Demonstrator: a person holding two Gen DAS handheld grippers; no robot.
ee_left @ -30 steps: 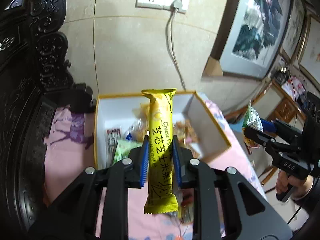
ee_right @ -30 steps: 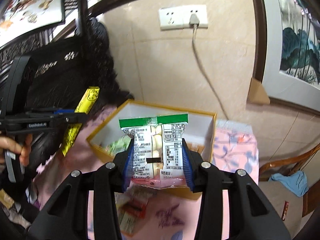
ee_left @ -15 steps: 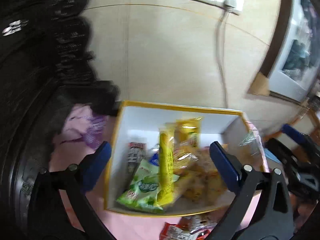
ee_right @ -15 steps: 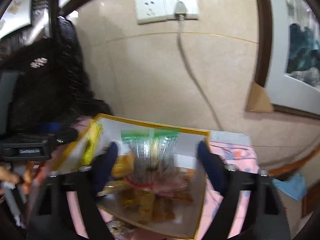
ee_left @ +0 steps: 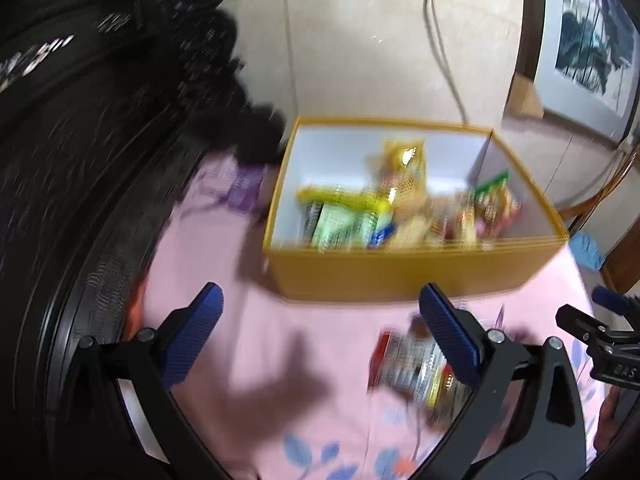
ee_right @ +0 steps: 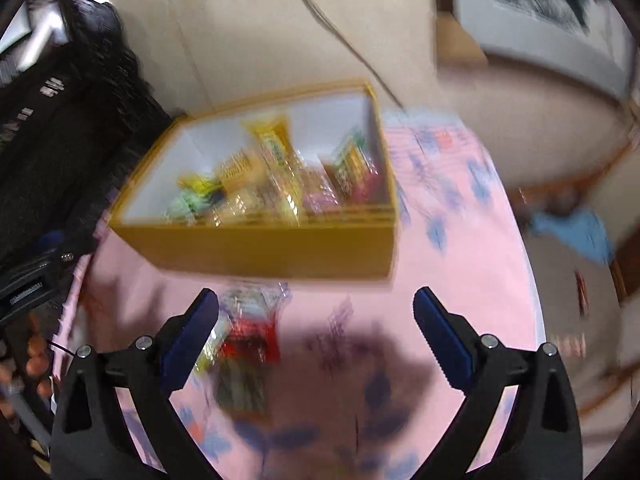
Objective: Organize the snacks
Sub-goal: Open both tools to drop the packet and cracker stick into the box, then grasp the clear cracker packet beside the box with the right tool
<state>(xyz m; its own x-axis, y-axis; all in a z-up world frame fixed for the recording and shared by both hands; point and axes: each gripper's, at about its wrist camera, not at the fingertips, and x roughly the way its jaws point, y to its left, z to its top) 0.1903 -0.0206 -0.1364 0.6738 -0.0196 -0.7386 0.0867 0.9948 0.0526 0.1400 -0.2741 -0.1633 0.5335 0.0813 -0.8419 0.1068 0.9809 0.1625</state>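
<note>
Right gripper (ee_right: 316,322) over desk (ee_right: 472,280) with pink floral cloth; jaws opening, nothing clamped between them. Snack packets (ee_right: 244,344), red and green, blurred, lie on cloth just inside left jaw. Beyond jaws, yellow box (ee_right: 280,248) with white inside holds mixed snack packs (ee_right: 280,176). Other gripper's black body (ee_right: 28,280) at far left.

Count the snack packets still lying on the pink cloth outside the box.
1 visible: a red-and-clear plastic snack packet lies on the pink floral cloth before the yellow cardboard box. Blur and tongs may hide others.
</note>
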